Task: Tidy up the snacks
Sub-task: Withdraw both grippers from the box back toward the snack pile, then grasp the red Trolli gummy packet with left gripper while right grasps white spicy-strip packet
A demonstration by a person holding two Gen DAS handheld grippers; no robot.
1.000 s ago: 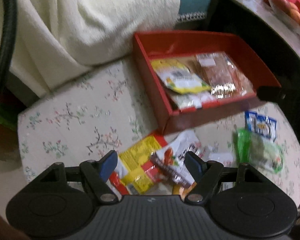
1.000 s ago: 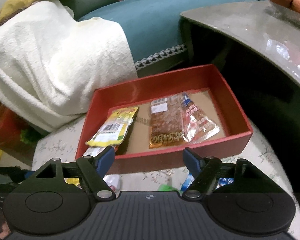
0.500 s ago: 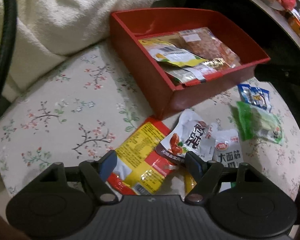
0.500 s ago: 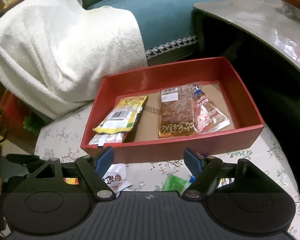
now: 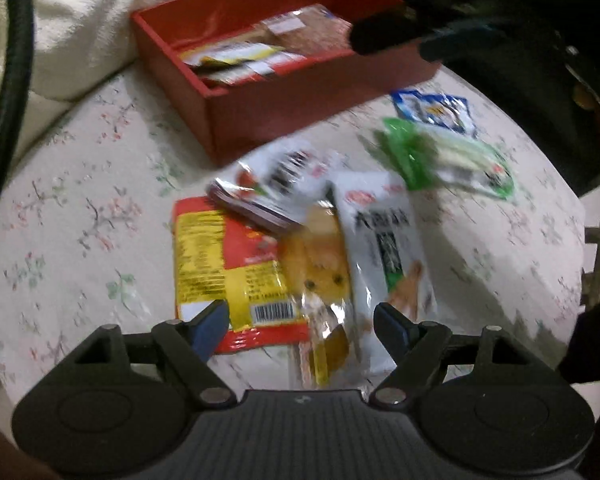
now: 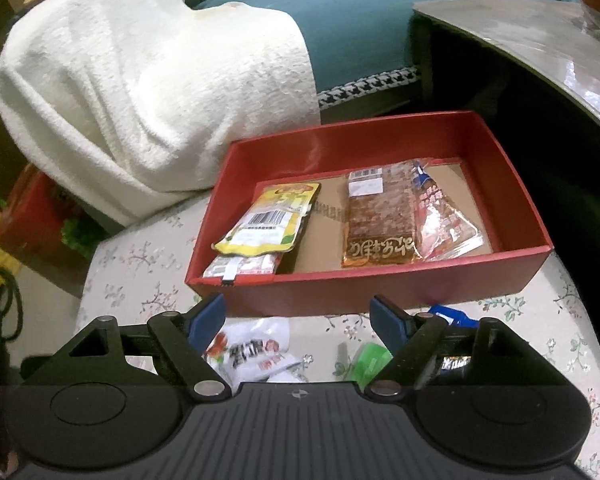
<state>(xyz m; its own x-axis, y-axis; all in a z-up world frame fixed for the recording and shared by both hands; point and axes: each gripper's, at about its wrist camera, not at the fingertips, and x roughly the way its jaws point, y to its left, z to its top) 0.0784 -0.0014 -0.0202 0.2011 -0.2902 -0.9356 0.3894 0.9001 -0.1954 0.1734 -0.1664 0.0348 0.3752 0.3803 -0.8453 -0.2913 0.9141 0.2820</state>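
While the left wrist view is motion-blurred, we can read the step: picking the next loose packet for the red box [image 5: 300, 96]. The left gripper [image 5: 300, 322] hangs spread wide and empty over a heap on the floral cushion [image 5: 80, 208]. Its fingers straddle the near ends of the red-yellow packet [image 5: 224, 268], the clear orange snack pack [image 5: 320, 276] and the white packet [image 5: 384, 240]. We cannot tell whether the pads touch any of them. A white-and-red pouch [image 5: 276, 184] lies on top of the heap, nearer the box; the green packet [image 5: 440, 156] and blue packet [image 5: 432, 110] sit off to the right. We judge the next move needs one packet singled out between the fingers, since they overlap and two could come up together.

In the right wrist view, we see the right gripper [image 6: 298, 322] also wide apart and holding nothing, hovering just in front of the red box [image 6: 380, 284]. Inside lie the yellow packet [image 6: 272, 220], a small red-white packet [image 6: 244, 266] under it, the brown packet [image 6: 378, 220] and a clear red packet [image 6: 444, 220]. About half the snacks look boxed. Loose packets show below its fingers.
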